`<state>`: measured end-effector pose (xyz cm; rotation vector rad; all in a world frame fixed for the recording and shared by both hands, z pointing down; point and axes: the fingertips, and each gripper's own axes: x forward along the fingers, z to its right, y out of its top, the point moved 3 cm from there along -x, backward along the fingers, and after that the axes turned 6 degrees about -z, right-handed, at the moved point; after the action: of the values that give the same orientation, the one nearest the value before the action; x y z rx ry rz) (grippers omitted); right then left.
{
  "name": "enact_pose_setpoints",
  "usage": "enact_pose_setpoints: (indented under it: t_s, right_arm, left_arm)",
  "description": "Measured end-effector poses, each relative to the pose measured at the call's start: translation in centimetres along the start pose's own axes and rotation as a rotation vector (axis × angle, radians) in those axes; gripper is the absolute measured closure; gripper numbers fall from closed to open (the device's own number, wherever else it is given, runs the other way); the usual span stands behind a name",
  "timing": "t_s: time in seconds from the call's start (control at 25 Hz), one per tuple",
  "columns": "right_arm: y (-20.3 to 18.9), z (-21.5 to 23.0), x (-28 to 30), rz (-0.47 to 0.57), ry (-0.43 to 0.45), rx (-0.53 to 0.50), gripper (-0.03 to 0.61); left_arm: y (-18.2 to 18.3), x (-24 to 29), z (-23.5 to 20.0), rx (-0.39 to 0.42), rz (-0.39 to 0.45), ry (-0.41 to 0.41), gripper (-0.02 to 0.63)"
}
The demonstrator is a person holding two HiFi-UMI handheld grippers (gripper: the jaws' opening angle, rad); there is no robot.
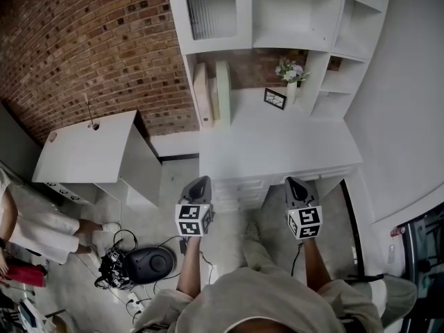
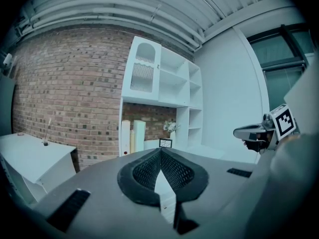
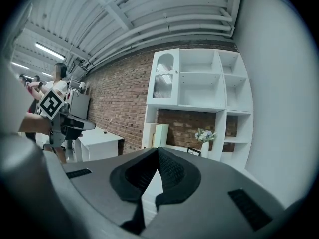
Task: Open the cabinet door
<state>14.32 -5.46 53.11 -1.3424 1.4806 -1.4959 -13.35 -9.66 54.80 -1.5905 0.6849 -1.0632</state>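
The white shelf unit [image 1: 277,19] stands ahead, against the brick wall. Its one door, an arched cabinet door [image 1: 211,11] with a ribbed pane, is at the upper left and lies flush with the frame. It also shows in the left gripper view, cabinet door [image 2: 143,73], and in the right gripper view, cabinet door [image 3: 163,78]. My left gripper [image 1: 198,184] and right gripper [image 1: 296,186] hover side by side in front of the desk's front edge, well short of the door. Both are shut with nothing between the jaws, which meet at the tips of the left gripper [image 2: 160,151] and right gripper [image 3: 157,149].
A white desk [image 1: 277,151] with drawers [image 1: 239,189] juts out below the shelves. On it stand a flower vase [image 1: 291,75], a small picture frame [image 1: 275,98] and upright boards [image 1: 211,92]. A white side table [image 1: 90,148] is at left. A black bag [image 1: 149,263] with cables and a seated person [image 1: 35,227] are on the floor side.
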Motion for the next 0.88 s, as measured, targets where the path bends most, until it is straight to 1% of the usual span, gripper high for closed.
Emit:
enact_pose_setpoints:
  t_s: [0.32,0.56,0.88]
  right_arm:
    - [0.9,1.8,6.1,0.009,0.017,-0.004,0.566]
    - [1.4,4.1,12.3,0.002,0.042,-0.003,0.566]
    - [3.4,8.0,21.6,-0.003,0.078,-0.007,0.566]
  left_arm:
    - [1.5,5.4,-2.6,0.004,-0.003,0.006,0.588]
    - [3.0,10.6,-5.0,0.001,-0.01,0.025,0.588]
    - [6.1,18.6,-8.4,-0.004,-0.021,0.058,0.588]
